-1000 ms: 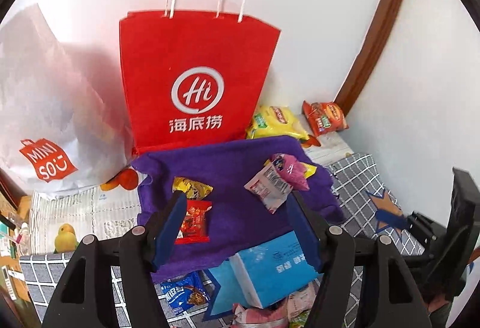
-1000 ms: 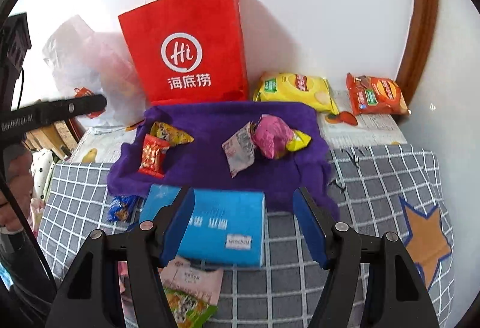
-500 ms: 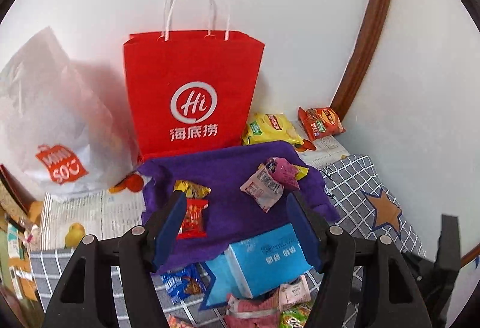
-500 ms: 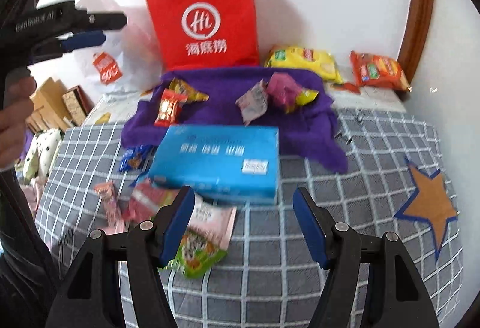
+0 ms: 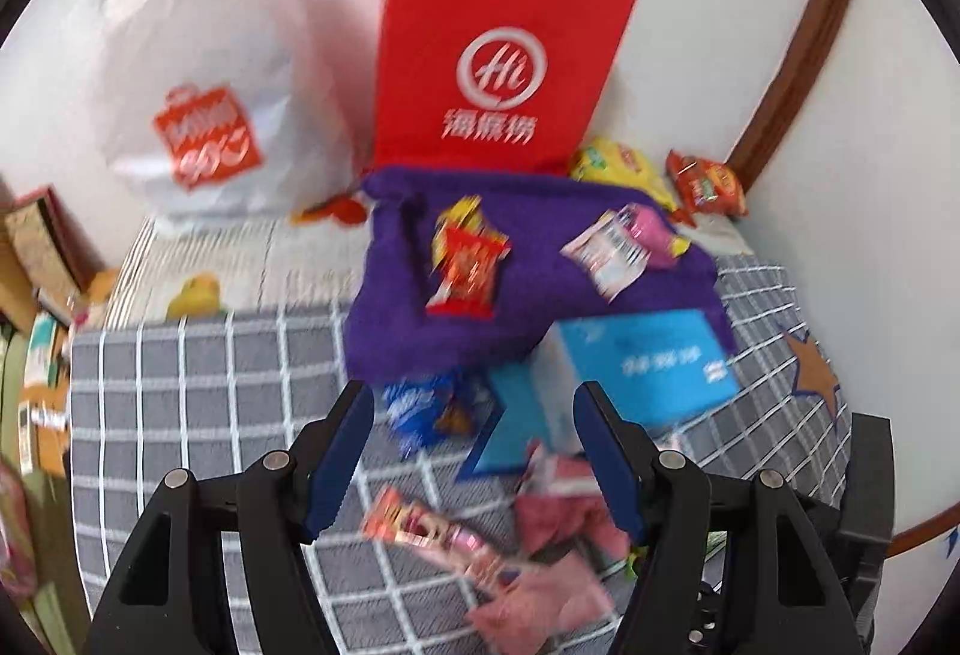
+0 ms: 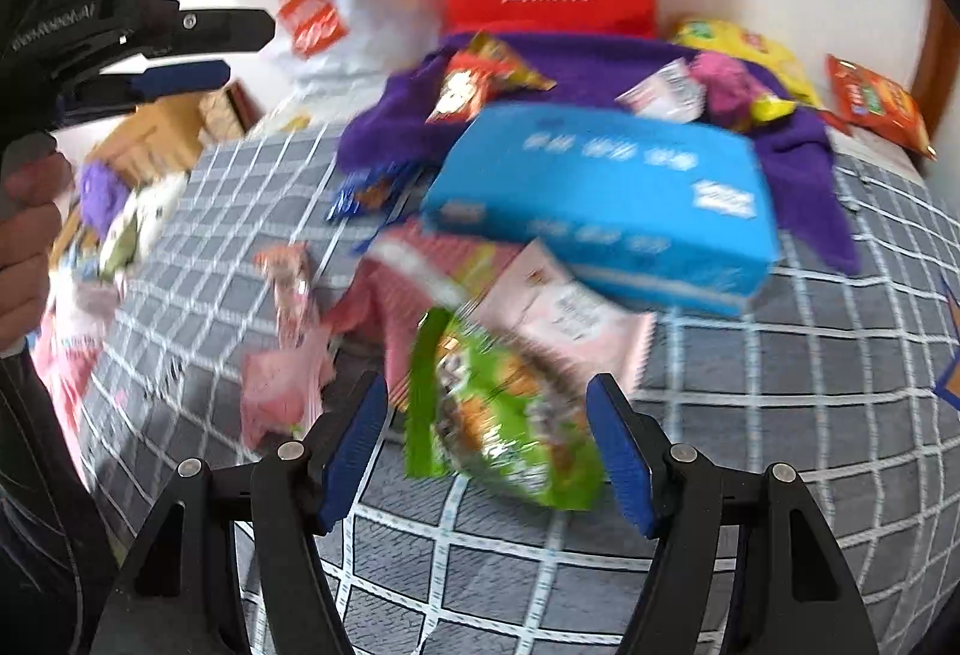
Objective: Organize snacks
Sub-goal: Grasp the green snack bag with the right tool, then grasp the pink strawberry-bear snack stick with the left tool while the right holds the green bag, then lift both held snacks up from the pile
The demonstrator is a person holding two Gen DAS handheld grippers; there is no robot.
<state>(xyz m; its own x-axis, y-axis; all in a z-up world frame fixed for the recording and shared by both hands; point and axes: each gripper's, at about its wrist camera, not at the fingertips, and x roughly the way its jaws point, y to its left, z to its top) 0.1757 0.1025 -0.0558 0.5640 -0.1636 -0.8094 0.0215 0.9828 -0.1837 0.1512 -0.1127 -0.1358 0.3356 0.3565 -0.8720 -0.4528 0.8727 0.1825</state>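
Snack packets lie on a grey checked cloth [image 6: 810, 415]. My right gripper [image 6: 486, 448] is open, its jaws either side of a green snack bag [image 6: 498, 415], not closed on it. Pink packets [image 6: 288, 373] lie to its left, and a blue box [image 6: 606, 205] rests behind them. My left gripper [image 5: 474, 445] is open and empty above pink packets [image 5: 540, 553], with a blue wrapper [image 5: 420, 409] and the blue box [image 5: 648, 361] ahead. It also shows in the right wrist view [image 6: 180, 43], raised at the left. A red packet [image 5: 468, 271] lies on a purple towel [image 5: 540, 235].
A red paper bag [image 5: 492, 61] and a white plastic bag [image 5: 198, 73] stand against the back wall. Yellow [image 5: 618, 163] and orange [image 5: 708, 181] chip bags lie at the back right. Boxes [image 5: 36, 247] crowd the left edge. A wall is close on the right.
Both grippers have pulled back and tilted down toward the near pile. The green bag now sits between my right jaws. The left view has swung left. Both stay open.
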